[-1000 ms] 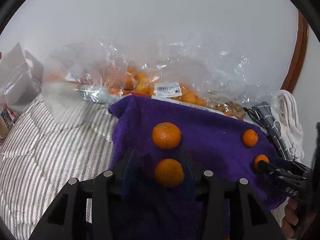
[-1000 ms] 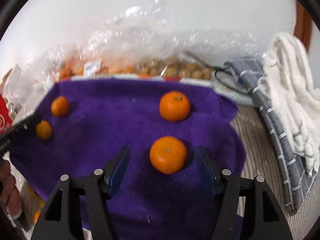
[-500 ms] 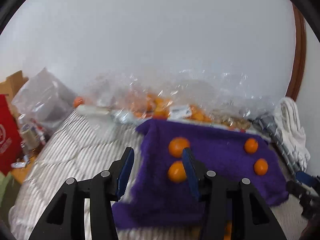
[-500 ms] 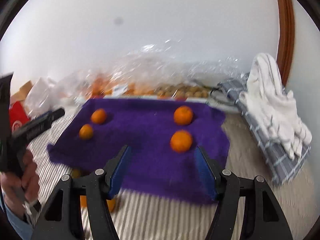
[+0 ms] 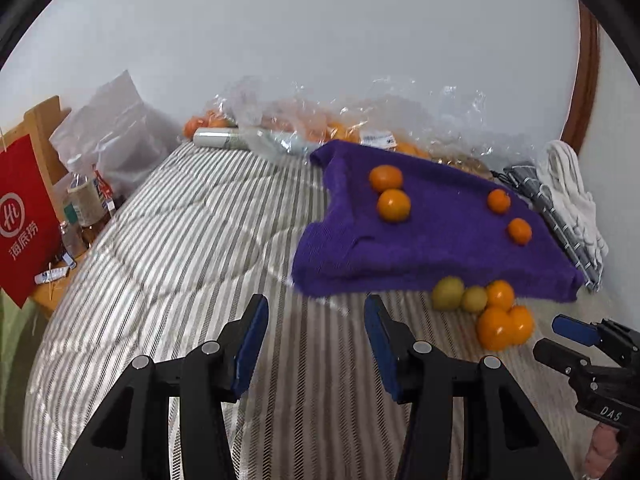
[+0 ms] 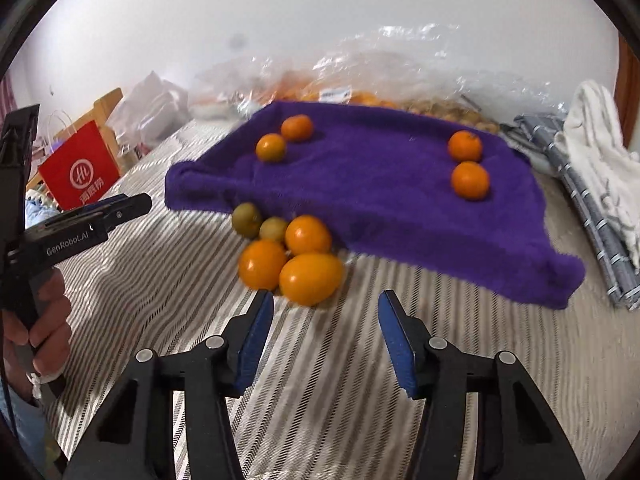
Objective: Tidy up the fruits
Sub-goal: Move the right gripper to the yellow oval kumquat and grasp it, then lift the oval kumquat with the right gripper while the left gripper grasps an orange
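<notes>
A purple towel [image 5: 420, 236] [image 6: 380, 184] lies on the striped bedding. Two oranges [image 5: 390, 194] sit on its left part and two more [image 5: 510, 216] on its right. In front of the towel's near edge is a heap of orange fruits [image 6: 296, 258] with two greenish ones [image 6: 247, 219]. My left gripper [image 5: 315, 308] hangs open over bare bedding, short of the towel, with nothing between its fingers. My right gripper [image 6: 326, 304] sits just behind the heap; its jaws are closing on nothing. Each gripper shows at the edge of the other's view, held in a hand [image 6: 44, 308].
Clear plastic bags [image 5: 320, 120] with more oranges lie along the white wall at the back. White and grey cloths [image 5: 568, 192] lie right of the towel. A red paper bag [image 5: 24, 216] and bottles [image 5: 84, 200] stand off the bed's left edge.
Both grippers have drawn back from the towel, leaving the oranges that were between their fingers lying on it. The heap of fruit at the towel's near edge has come into view.
</notes>
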